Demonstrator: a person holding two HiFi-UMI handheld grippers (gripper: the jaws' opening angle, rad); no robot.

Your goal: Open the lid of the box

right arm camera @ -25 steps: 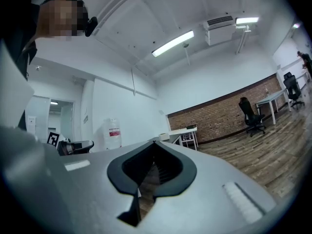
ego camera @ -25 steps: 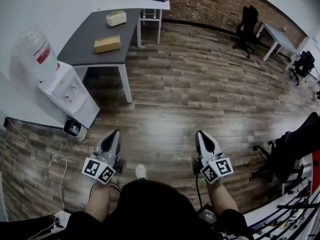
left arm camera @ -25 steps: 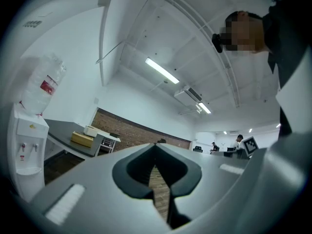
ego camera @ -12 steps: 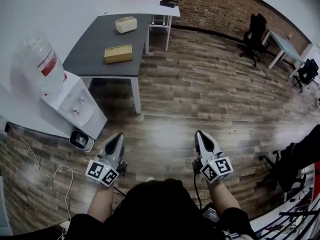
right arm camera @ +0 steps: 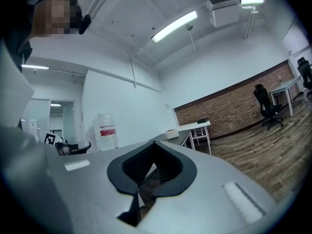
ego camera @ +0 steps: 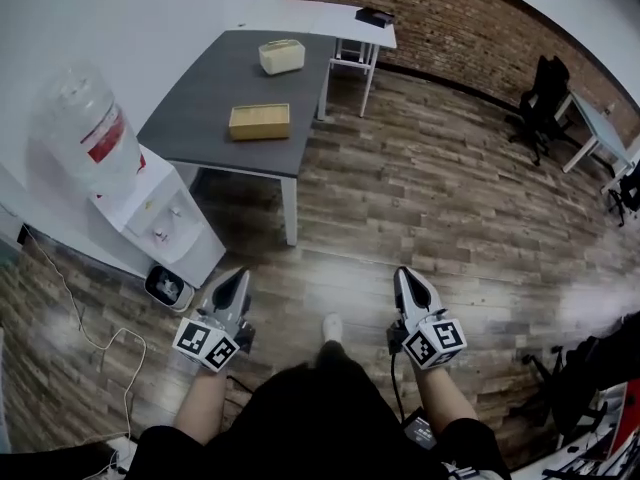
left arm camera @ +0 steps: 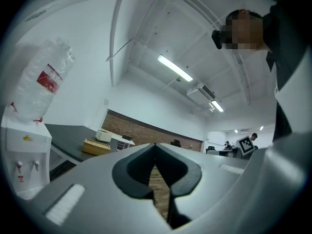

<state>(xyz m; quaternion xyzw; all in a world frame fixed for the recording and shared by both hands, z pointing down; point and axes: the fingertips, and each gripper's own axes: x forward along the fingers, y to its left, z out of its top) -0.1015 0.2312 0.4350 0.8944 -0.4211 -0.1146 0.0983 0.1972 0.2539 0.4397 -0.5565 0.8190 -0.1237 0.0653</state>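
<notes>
A tan box [ego camera: 260, 122] with its lid down lies on the dark grey table [ego camera: 215, 103] far ahead; a cream box [ego camera: 282, 56] sits further back on the same table. The left gripper view shows the tan box [left arm camera: 97, 146] small at left. My left gripper [ego camera: 238, 280] and right gripper [ego camera: 406, 277] are both shut and empty, held low over the wooden floor, well short of the table. In the right gripper view the cream box [right arm camera: 171, 134] shows on the table's far end.
A water dispenser [ego camera: 130, 203] with a large bottle stands left of the table, a small grey device [ego camera: 168, 287] at its foot. A white desk [ego camera: 356, 30] adjoins the table's far end. Office chairs [ego camera: 540, 98] and another desk stand at the right. A cable [ego camera: 95, 338] trails on the floor.
The view has shifted so the table and dispenser sit further right and nearer in frame. Both grippers keep their pose, shut.
</notes>
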